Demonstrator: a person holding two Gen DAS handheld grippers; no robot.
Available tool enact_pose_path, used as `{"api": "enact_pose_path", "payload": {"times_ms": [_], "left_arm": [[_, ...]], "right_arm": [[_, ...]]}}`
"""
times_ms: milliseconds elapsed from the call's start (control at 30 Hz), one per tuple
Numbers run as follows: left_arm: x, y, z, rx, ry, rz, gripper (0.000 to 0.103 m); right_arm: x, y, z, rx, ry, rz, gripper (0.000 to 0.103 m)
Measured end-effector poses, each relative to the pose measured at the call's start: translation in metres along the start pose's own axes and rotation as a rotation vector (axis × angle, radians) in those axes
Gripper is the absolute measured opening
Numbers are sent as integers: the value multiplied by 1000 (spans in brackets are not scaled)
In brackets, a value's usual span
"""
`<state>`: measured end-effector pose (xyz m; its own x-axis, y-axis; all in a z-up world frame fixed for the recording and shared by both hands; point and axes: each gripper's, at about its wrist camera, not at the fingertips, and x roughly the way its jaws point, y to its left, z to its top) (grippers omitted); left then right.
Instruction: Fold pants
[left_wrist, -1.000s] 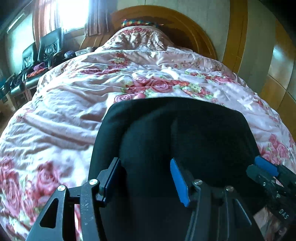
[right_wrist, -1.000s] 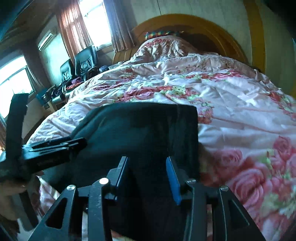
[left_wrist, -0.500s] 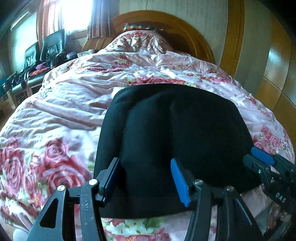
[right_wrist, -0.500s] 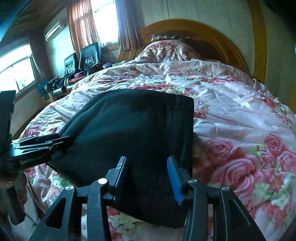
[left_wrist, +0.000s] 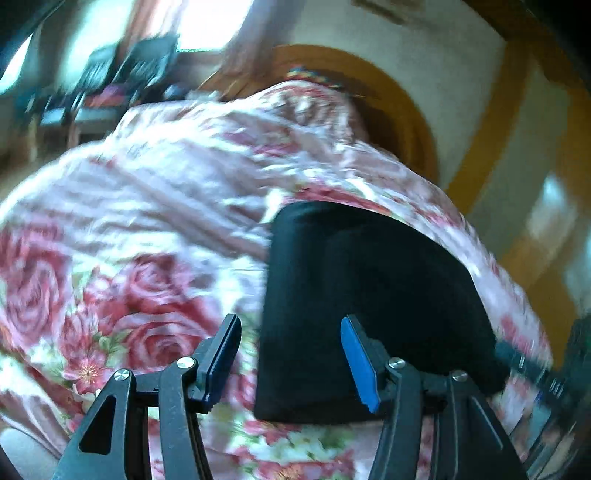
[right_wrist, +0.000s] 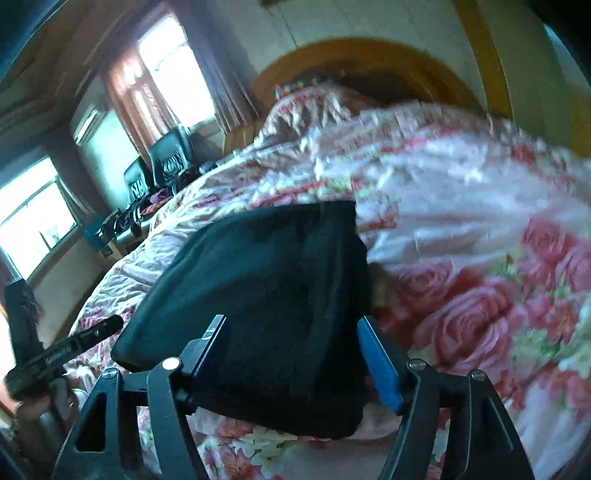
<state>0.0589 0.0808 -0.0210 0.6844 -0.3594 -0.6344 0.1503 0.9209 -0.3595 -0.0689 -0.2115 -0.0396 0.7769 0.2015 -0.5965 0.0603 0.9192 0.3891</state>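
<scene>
The black pants lie folded into a compact rectangle on the floral pink quilt; they also show in the right wrist view. My left gripper is open and empty, near the fold's front left corner and above it. My right gripper is open and empty, over the fold's near edge. The left gripper shows at the left edge of the right wrist view. Both views are blurred by motion.
The quilt covers a bed with a curved wooden headboard at the far end. Black chairs and curtained windows stand along the left wall. A wood-panelled wall is on the right.
Both grippers have pulled back and up from the pants and swung sideways. The left view has shifted left, so the fold now sits to the right. The pants lie still.
</scene>
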Motion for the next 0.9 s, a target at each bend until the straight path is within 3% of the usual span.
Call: {"api": "enact_pose_path", "payload": {"times_ms": [100,267,333,533,700,767,800,900], "left_arm": [[14,19,7,-52,47,-63,63],[36,4,5,29,134,-122,65],[40,1,5,40,126,-134,65],[56,14,9,-62,186,-220,71],[73,21,15,-139,248,-274,77],[79,19,13,-191,304,-354,78],[82,15,10,-195,328,-372,79],[84,0,5,-99,324,-336,84]], "right_arm": [[14,-10,5,56,59,15,73],[32,-28,11,178,115,100,80],[38,-35,13,213,132,124,80],[60,-52,9,337,174,226,80],[70,-52,9,366,163,260,81],[68,-52,7,362,157,276,81],[68,-53,7,361,157,282,81],[71,-54,7,368,157,296,81]]}}
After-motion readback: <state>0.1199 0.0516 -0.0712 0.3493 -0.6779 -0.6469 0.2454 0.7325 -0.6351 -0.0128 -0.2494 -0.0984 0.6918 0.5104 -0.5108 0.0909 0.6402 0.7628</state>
